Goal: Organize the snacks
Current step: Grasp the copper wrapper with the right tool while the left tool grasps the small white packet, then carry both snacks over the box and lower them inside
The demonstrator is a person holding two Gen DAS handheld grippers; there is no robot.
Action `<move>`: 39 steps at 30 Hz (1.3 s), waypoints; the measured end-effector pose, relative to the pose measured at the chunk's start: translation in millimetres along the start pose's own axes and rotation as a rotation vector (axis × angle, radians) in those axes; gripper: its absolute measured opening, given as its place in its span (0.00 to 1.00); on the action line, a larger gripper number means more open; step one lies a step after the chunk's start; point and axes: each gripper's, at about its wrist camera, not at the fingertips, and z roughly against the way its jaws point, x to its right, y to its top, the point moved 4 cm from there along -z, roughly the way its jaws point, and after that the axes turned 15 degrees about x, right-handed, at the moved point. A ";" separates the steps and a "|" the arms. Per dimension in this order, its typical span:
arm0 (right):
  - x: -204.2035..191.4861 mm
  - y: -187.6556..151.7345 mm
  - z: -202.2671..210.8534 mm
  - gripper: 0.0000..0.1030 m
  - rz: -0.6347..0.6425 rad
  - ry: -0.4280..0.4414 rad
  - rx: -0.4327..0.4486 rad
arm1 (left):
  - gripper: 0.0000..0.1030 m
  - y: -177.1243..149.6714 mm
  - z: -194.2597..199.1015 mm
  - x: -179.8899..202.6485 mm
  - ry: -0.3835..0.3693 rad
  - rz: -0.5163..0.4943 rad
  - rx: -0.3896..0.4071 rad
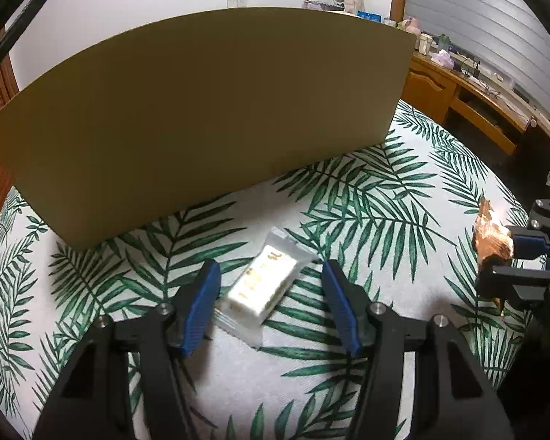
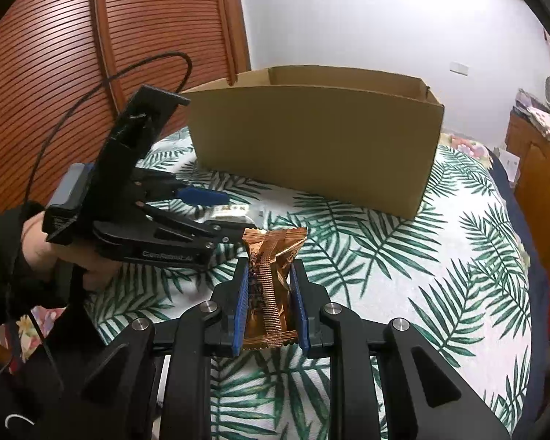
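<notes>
A white snack bar in a clear wrapper lies on the palm-leaf cloth. My left gripper is open, its blue pads on either side of the bar, not touching it. My right gripper is shut on a gold-brown snack packet and holds it above the cloth; it shows at the right edge of the left wrist view. An open brown cardboard box stands behind the bar; the right wrist view shows it, its floor hidden.
The left gripper and the hand holding it sit left of the packet in the right wrist view. A wooden slatted door is at the left. A wooden desk with clutter stands at the right, past the cloth's edge.
</notes>
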 end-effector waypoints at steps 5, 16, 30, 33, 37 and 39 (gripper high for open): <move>7.4 -7.1 0.3 0.20 -0.023 0.001 -0.003 | 0.21 -3.6 6.8 5.3 0.004 -0.013 0.016; 17.0 -14.8 5.5 0.20 -0.051 0.001 0.005 | 0.19 -9.9 23.9 4.2 0.041 0.061 0.056; 21.4 10.4 16.7 0.20 -0.063 -0.024 0.034 | 0.19 27.3 54.4 0.5 0.043 0.115 0.161; 20.0 29.8 23.3 0.20 -0.030 -0.040 0.052 | 0.19 45.9 64.7 -1.3 0.034 0.107 0.191; 17.3 60.2 30.0 0.20 -0.006 -0.052 0.087 | 0.19 72.7 77.9 -5.2 0.025 0.088 0.228; 13.3 79.2 33.2 0.20 0.018 -0.059 0.111 | 0.19 86.5 84.5 -7.6 0.021 0.078 0.252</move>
